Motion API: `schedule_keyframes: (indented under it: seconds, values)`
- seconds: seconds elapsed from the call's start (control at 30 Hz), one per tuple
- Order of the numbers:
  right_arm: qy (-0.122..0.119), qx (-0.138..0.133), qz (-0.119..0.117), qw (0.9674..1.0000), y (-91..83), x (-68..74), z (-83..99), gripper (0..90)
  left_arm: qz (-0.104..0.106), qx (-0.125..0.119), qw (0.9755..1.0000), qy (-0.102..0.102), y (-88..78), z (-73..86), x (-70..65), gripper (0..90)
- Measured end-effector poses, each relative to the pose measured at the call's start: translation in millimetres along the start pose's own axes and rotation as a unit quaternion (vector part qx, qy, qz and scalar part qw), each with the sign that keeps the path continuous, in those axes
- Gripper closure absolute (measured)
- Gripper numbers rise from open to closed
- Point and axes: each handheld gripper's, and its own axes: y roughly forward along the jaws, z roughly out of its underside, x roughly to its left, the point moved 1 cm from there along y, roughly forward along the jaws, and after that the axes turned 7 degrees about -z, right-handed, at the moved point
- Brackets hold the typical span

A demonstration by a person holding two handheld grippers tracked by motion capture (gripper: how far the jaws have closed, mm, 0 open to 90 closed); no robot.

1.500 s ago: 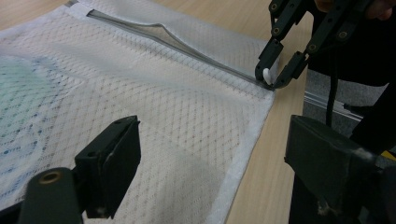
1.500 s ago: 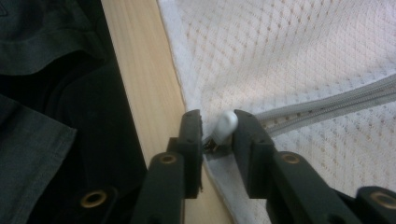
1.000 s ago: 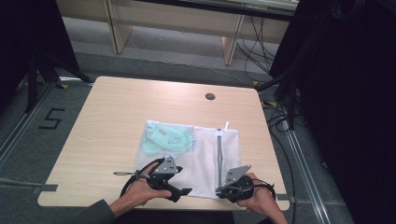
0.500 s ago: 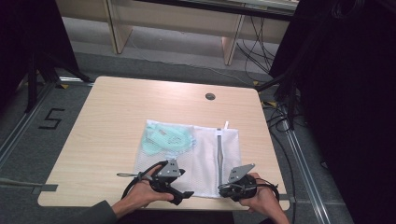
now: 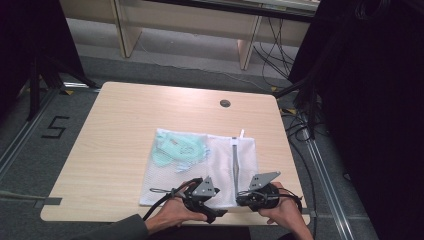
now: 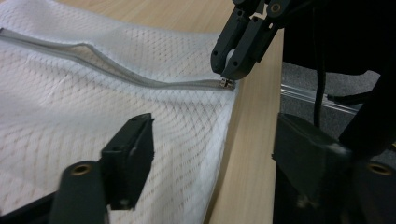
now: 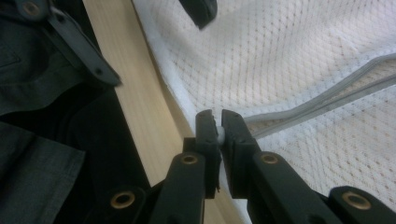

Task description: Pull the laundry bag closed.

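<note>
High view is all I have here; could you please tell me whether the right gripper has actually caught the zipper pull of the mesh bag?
Observer: Yes, the right gripper is shut on the small metal zipper pull at the bag's near edge.
Operator: Thank you. Is the left gripper pinching the mesh?
Observer: Not yet. The left gripper has just been closing its jaws, but they stand apart, with the near edge of the mesh bag between them, unpinched.
Operator: And is the zipper closed along its length?
Observer: No. A little beyond the pull, the two sides of the zipper gape apart.
</note>
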Motion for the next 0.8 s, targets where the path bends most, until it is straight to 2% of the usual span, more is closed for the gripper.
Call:
schedule_keyframes:
  seconds: [0.1, 0.13, 0.2, 0.27, 0.33, 0.4, 0.43, 0.5, 0.53, 0.57, 0.6, 0.63, 0.67, 0.7, 0.77, 0.8]
  values:
    - [0.002, 0.002, 0.000, 1.0000, -1.0, -0.1, -0.3, 86.5, 0.000, 0.013, 0.9999, 0.003, 6.8, 1.7, -1.4, 38.3]
    - [0.003, 0.001, 0.000, 1.0000, -1.1, -0.2, -0.8, 86.5, -0.004, 0.022, 0.9996, 0.014, 9.7, 3.1, -1.6, 38.8]
    - [0.001, 0.001, 0.000, 1.0000, -1.0, -0.4, -0.9, 86.6, 0.000, 0.020, 0.9997, 0.011, 11.3, 3.3, -3.1, 40.1]
    - [0.006, -0.001, 0.005, 1.0000, -2.0, -0.1, -1.5, 86.5, -0.010, 0.018, 0.9995, 0.023, 15.5, 2.9, -3.6, 45.0]
    - [0.006, -0.004, 0.003, 1.0000, -2.2, 0.1, -1.8, 86.5, -0.007, 0.016, 0.9996, 0.024, 17.6, 2.7, -4.1, 47.4]
    - [-0.001, -0.014, 0.003, 0.9999, -1.2, -0.8, -2.0, 86.6, -0.003, 0.027, 0.9989, 0.039, 23.8, 1.8, -5.5, 51.2]
    - [0.007, -0.014, 0.008, 0.9999, -1.8, 0.0, -1.8, 86.5, -0.004, 0.030, 0.9984, 0.048, 26.0, 1.6, -5.7, 51.8]
    - [0.006, -0.015, 0.005, 0.9999, -1.4, -0.3, -2.0, 86.6, -0.001, 0.025, 0.9986, 0.046, 31.5, 1.5, -8.7, 54.4]
    - [0.014, -0.014, 0.004, 0.9998, -1.1, 1.4, -1.9, 86.5, -0.001, 0.025, 0.9986, 0.046, 31.5, 1.5, -8.7, 56.4]
    - [0.006, -0.015, 0.006, 0.9998, -1.6, -0.1, -2.1, 86.5, 0.002, 0.029, 0.9982, 0.052, 32.8, 1.0, -8.9, 59.4]
    - [0.015, -0.015, 0.004, 0.9998, -1.3, 1.3, -2.3, 86.5, 0.003, 0.024, 0.9981, 0.056, 34.5, 0.7, -10.4, 63.0]
    - [0.015, -0.015, 0.004, 0.9998, -1.3, 1.3, -2.3, 86.5, -0.002, 0.026, 0.9972, 0.070, 34.9, 0.2, -10.4, 63.0]
    - [0.007, -0.014, 0.006, 0.9999, -1.5, -0.7, -2.2, 86.5, -0.003, 0.023, 0.9967, 0.078, 35.4, -0.2, -11.1, 70.5]
    - [0.005, -0.004, 0.005, 1.0000, -2.7, -1.1, -2.2, 86.5, -0.001, 0.019, 0.9960, 0.087, 36.3, -1.5, -12.3, 73.1]
    - [0.015, -0.016, 0.003, 0.9998, 0.7, 0.7, -1.7, 86.5, -0.003, 0.015, 0.9959, 0.090, 37.0, -2.4, -12.5, 76.7]
    - [0.009, -0.002, 0.001, 1.0000, -1.5, -0.3, -2.4, 86.5, -0.003, 0.015, 0.9959, 0.090, 37.0, -2.4, -12.5, 78.1]
